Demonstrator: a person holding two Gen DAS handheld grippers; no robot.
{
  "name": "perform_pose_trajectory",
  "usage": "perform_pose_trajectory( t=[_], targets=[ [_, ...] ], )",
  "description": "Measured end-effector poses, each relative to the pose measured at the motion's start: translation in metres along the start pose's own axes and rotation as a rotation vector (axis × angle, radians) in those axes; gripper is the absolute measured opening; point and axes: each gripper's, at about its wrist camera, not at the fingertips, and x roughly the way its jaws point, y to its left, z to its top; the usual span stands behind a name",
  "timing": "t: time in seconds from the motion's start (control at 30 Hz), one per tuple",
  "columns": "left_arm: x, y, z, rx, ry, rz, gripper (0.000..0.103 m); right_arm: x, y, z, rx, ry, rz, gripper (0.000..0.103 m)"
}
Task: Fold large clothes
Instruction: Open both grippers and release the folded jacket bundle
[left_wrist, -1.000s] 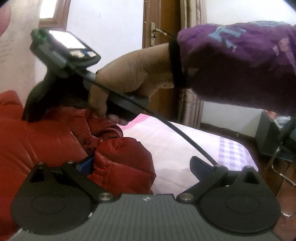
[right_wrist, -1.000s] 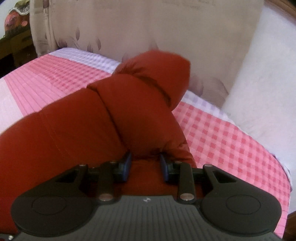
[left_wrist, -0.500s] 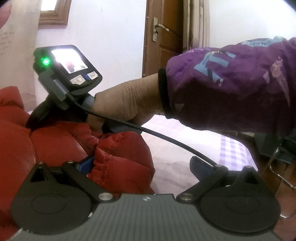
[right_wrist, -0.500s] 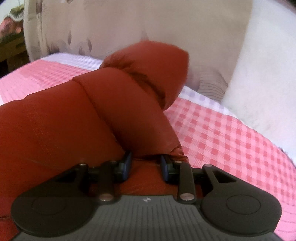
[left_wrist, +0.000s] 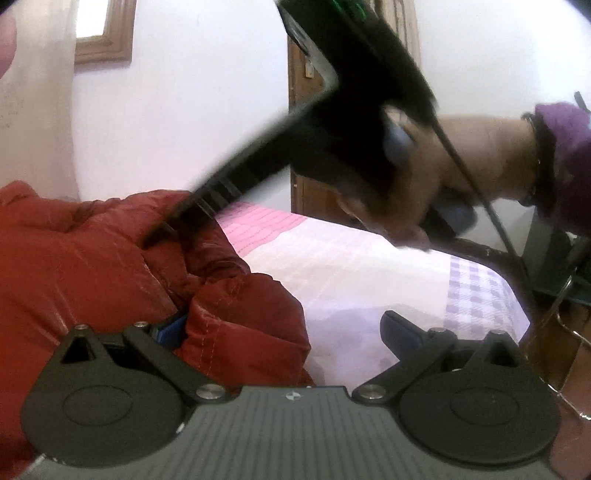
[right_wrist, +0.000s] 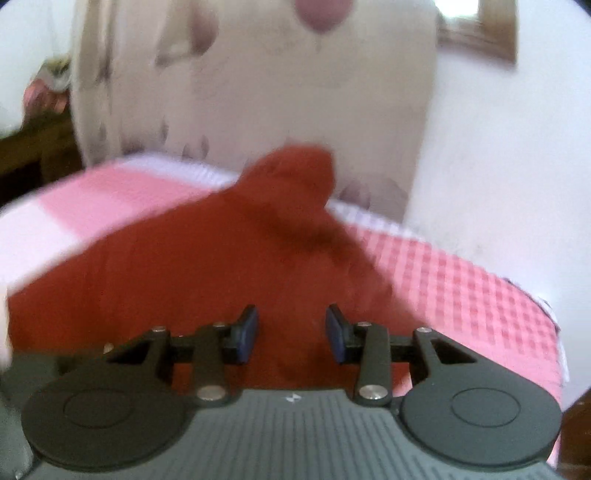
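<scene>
Red padded jacket (right_wrist: 184, 288), one, on one checked bedsheet (right_wrist: 461, 280); two grippers.

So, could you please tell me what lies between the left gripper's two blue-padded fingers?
In the left wrist view, the left gripper stands open: a puffy fold of the red quilted jacket fills the left part of the gap, the pink checked bedsheet the rest.

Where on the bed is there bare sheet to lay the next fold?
Bare pale sheet runs from the red jacket to the lilac-checked end of the bed, under the right hand. Pink check lies bare between the jacket and the white wall. The jacket crowds the rest, against the left gripper and under the right gripper's open jaws.
</scene>
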Motion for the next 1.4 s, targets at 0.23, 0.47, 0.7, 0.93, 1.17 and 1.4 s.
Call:
perform_pose_trajectory(
  t=[0.23,0.47,0.7,0.93,1.17,1.4],
  targets=[
    [-0.068,0.007,-0.001,-0.014,-0.08,0.052,0.097,0.001,0.001,-0.027,-0.038,0.071,-0.056,0.038],
    [-0.094,0.067,0.003,-0.183,-0.124,0.198,0.071,0.007,0.021,-0.043,-0.091,0.052,-0.11,0.038],
    [-0.088,0.065,-0.004,-0.145,-0.099,0.181,0.088,0.009,0.022,-0.059,-0.018,-0.023,-0.146,0.038],
    [-0.078,0.067,-0.006,-0.151,-0.114,0.172,0.093,-0.064,0.039,-0.04,0.021,-0.165,-0.098,0.039],
    [-0.088,0.055,-0.012,-0.109,-0.149,0.174,0.095,-0.048,0.07,-0.078,-0.029,-0.022,-0.129,0.038],
    [-0.1,0.078,-0.017,-0.16,-0.144,0.303,0.084,-0.034,0.067,-0.109,0.103,-0.059,-0.128,0.041]
  ],
)
